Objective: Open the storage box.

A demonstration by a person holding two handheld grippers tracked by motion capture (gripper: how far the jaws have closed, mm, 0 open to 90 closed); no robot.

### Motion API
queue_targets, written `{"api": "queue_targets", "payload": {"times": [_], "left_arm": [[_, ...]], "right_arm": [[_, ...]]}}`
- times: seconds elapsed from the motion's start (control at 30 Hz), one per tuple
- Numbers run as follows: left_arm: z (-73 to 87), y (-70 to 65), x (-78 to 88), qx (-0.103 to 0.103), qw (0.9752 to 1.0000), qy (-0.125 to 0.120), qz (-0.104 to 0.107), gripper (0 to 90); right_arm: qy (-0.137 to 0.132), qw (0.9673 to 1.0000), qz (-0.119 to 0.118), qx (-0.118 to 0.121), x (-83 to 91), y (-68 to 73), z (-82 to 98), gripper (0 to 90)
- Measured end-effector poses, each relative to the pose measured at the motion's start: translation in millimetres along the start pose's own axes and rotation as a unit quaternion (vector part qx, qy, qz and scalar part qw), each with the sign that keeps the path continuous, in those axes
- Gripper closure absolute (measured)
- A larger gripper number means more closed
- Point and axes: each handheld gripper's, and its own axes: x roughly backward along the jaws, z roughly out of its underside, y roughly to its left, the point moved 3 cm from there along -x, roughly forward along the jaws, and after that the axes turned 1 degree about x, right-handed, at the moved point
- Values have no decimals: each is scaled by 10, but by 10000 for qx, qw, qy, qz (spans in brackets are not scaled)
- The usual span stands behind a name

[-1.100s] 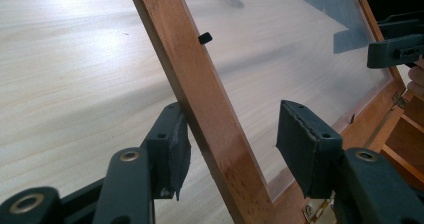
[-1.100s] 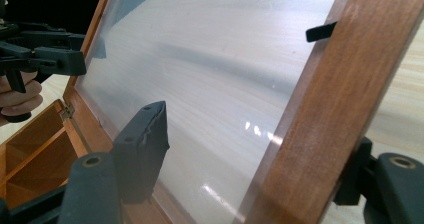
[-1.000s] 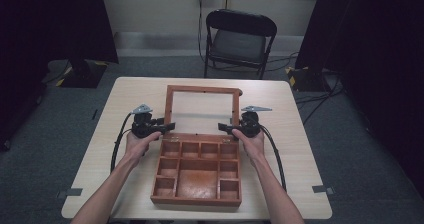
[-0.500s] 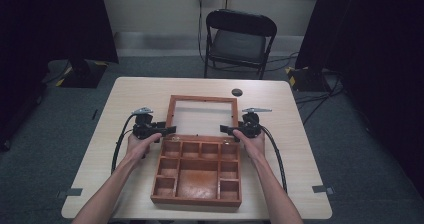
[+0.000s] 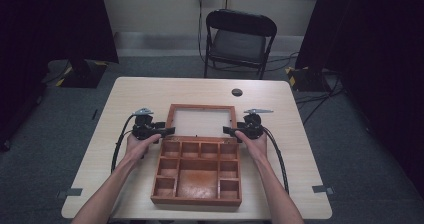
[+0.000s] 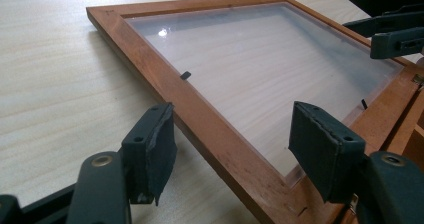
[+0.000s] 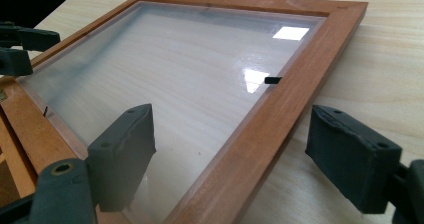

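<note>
Straddling the side rails of the lid (image 5: 201, 122), both tools stand with pads off the wood: the left gripper (image 6: 240, 156) has just been opening, with the left rail between its jaws and clear gaps on either side, and the right gripper (image 7: 240, 154) is likewise spread about the right rail, gripping nothing. The lid lies flat on the table (image 5: 150, 91), folded back from the wooden box (image 5: 198, 170) on the side away from the person, its clear pane up (hinges sit between lid and box). Likely risk: pulling a gripper away on a slant could catch a pad under the rail and lift the lid, straining the hinges or shifting the box. A jaw tip could also scratch the pane. No brand, label or writing is legible anywhere.
</note>
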Motion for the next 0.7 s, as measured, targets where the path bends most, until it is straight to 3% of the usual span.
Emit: {"api": "queue_targets", "payload": {"times": [0.1,0.37,0.5,0.7], "left_arm": [[-22,-30,36,-57,10000,-42,-36,330],[-71,-95,227,-287,9994,-56,-161,274],[-61,-125,336,-446,9986,5,-271,263],[17,-127,502,-458,9984,22,-340,259]], "right_arm": [[-50,10000,-26,-54,47,-17,-5,183],[-199,9998,21,74,326,1,-49,158],[-116,9998,111,149,464,6,-37,148],[-204,9992,220,268,726,20,15,148]]}}
